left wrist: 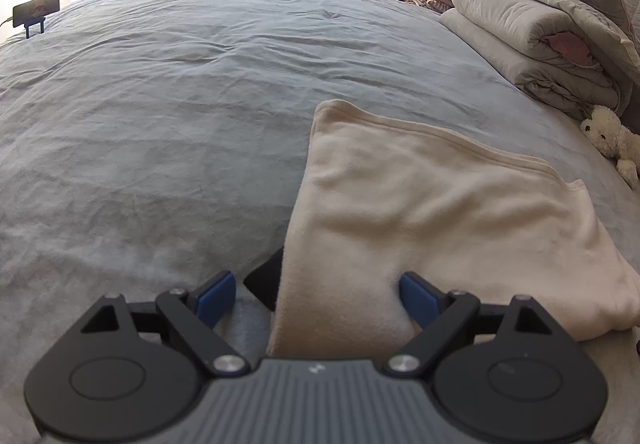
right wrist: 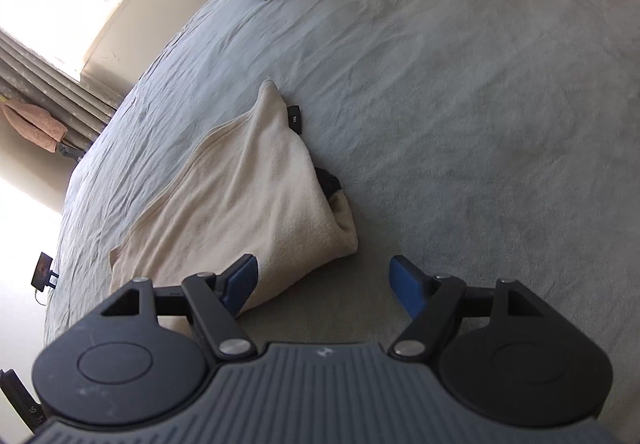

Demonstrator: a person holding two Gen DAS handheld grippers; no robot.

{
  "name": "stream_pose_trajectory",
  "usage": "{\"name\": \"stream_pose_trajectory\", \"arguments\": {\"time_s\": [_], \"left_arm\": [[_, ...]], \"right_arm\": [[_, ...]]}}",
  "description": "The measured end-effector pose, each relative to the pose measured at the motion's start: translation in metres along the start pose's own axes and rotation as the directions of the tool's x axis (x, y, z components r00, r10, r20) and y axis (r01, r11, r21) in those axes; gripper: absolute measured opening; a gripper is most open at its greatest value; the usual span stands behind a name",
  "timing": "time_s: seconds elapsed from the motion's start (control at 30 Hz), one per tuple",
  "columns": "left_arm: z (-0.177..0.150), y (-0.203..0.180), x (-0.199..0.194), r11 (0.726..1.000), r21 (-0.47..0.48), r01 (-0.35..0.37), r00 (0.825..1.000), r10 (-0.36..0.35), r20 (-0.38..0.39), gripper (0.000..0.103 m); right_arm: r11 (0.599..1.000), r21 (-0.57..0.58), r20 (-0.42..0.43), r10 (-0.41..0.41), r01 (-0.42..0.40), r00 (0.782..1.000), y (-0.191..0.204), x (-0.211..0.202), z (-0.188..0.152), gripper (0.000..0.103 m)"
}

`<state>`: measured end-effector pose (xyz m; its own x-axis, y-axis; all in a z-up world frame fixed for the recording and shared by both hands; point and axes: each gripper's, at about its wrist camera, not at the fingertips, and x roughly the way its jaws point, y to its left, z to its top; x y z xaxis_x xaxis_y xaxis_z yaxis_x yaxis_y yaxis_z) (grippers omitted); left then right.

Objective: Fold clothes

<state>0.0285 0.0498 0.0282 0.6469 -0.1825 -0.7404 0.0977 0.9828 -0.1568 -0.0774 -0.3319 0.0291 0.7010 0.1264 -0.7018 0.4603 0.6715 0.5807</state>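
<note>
Cream garment [left wrist: 420, 212] folded, lying on bed [left wrist: 160, 124] near its front edge. L gripper [left wrist: 316, 298] spread wide, straddling garment's near edge, not pinching. R gripper [right wrist: 324, 284] spread, holding nothing, beside garment. Risk: L closes on top layer only, so fold slips open. Black tag [right wrist: 295, 119] w/ writing, unreadable.

A folded garment [left wrist: 432, 212] lies on the bed [left wrist: 160, 124], lower right in the left wrist view, with a dark item [left wrist: 266, 280] tucked under its left edge. Stacked quilts [left wrist: 532, 32] fill the upper right corner, a plush toy [left wrist: 612, 138] just below them. A small stand [left wrist: 35, 10] sits upper left.
</note>
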Motion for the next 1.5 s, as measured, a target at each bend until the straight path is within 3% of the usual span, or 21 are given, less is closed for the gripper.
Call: {"name": "stream_pose_trajectory", "arguments": {"time_s": [0.13, 0.33, 0.4, 0.43, 0.47, 0.57, 0.63, 0.73, 1.0, 1.2, 1.27, 1.4, 1.5], "left_arm": [[0.0, -0.002, 0.001, 1.0, -0.003, -0.008, 1.0, 0.008, -0.001, 0.09], [0.0, -0.003, 0.001, 1.0, -0.003, -0.013, 1.0, 0.013, -0.001, 0.09], [0.0, -0.003, 0.001, 1.0, -0.003, -0.013, 1.0, 0.013, -0.001, 0.09], [0.0, -0.002, 0.001, 1.0, -0.004, -0.012, 1.0, 0.012, -0.002, 0.09], [0.0, -0.002, 0.001, 1.0, -0.005, -0.011, 1.0, 0.011, -0.003, 0.09], [0.001, -0.001, 0.0, 1.0, -0.008, -0.007, 1.0, 0.007, -0.006, 0.09], [0.001, -0.001, 0.0, 1.0, -0.012, -0.005, 1.0, 0.005, -0.006, 0.09], [0.001, -0.001, -0.001, 1.0, -0.017, -0.002, 1.0, 0.002, -0.005, 0.09], [0.001, -0.003, -0.001, 1.0, -0.01, -0.005, 1.0, 0.005, 0.001, 0.09], [0.001, -0.002, -0.002, 1.0, -0.014, -0.003, 1.0, 0.003, -0.002, 0.09], [0.001, -0.003, -0.002, 1.0, -0.014, -0.004, 1.0, 0.004, -0.002, 0.09], [0.001, -0.003, -0.001, 1.0, -0.015, -0.005, 1.0, 0.005, -0.003, 0.09], [0.001, -0.003, -0.002, 1.0, -0.016, -0.004, 1.0, 0.004, -0.003, 0.09]], "right_arm": [[0.997, 0.022, 0.017, 0.069, -0.07, 0.997, 0.002, 0.01, -0.001, 0.077], [0.996, -0.052, 0.061, 0.069, -0.066, 0.996, 0.022, 0.022, -0.008, 0.077], [0.997, -0.055, 0.092, 0.063, -0.058, 0.994, 0.024, 0.026, -0.01, 0.072], [0.997, -0.054, 0.108, 0.061, -0.055, 0.992, 0.025, 0.027, -0.01, 0.062], [0.998, -0.049, 0.121, 0.054, -0.049, 0.991, 0.025, 0.03, -0.009, 0.046], [0.999, -0.02, 0.149, 0.053, -0.051, 0.987, 0.021, 0.031, -0.007, 0.028], [0.998, -0.018, 0.177, 0.065, -0.063, 0.982, 0.022, 0.024, -0.007, 0.024], [0.994, -0.065, 0.231, 0.099, -0.087, 0.968, 0.031, 0.013, -0.007, 0.023], [0.993, 0.087, 0.142, 0.07, -0.083, 0.987, 0.006, 0.035, -0.008, 0.031], [0.994, 0.048, 0.158, 0.088, -0.097, 0.984, 0.014, 0.03, -0.009, 0.034], [0.996, 0.006, 0.188, 0.083, -0.085, 0.979, 0.02, 0.024, -0.01, 0.028], [0.994, -0.049, 0.208, 0.101, -0.093, 0.973, 0.028, 0.022, -0.013, 0.028], [0.996, 0.012, 0.165, 0.089, -0.092, 0.982, 0.02, 0.031, -0.013, 0.042]]}}
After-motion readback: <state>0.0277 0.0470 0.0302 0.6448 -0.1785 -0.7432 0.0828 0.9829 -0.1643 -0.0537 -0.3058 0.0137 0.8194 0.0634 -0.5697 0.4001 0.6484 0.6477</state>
